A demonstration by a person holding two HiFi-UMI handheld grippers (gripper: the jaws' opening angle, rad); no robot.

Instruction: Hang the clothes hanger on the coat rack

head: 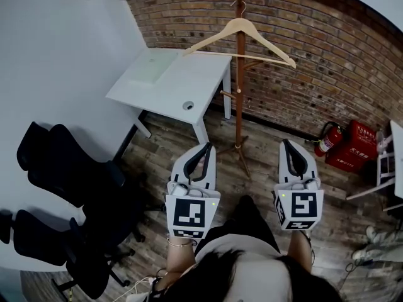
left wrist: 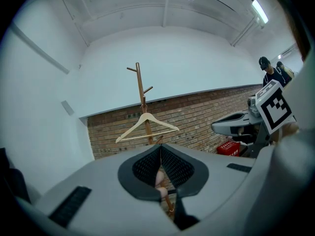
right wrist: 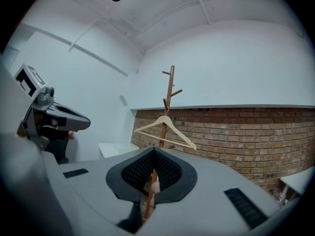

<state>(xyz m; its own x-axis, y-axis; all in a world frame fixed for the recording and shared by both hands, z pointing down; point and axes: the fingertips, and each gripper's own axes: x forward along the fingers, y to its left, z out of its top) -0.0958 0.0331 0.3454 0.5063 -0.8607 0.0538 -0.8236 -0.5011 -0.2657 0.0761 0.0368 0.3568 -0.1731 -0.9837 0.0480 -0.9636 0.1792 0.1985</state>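
Note:
A pale wooden clothes hanger (head: pixel 242 33) hangs by its hook on the brown wooden coat rack (head: pixel 239 87), in front of the brick wall. Both grippers are held level, well short of the rack and apart from it. My left gripper (head: pixel 206 147) has its jaws together with nothing between them. My right gripper (head: pixel 287 143) is the same. In the left gripper view the hanger (left wrist: pixel 147 127) and rack (left wrist: pixel 140 90) stand beyond the shut tips (left wrist: pixel 160 149). In the right gripper view the hanger (right wrist: pixel 165 129) hangs on the rack (right wrist: pixel 170 90) past the shut tips (right wrist: pixel 153 151).
A white desk (head: pixel 170 83) stands left of the rack. Black office chairs (head: pixel 63 168) fill the left side. A fire extinguisher (head: pixel 327 138) and a red box (head: pixel 356 146) sit by the wall at right. A person in a cap (left wrist: pixel 268 70) stands at the right.

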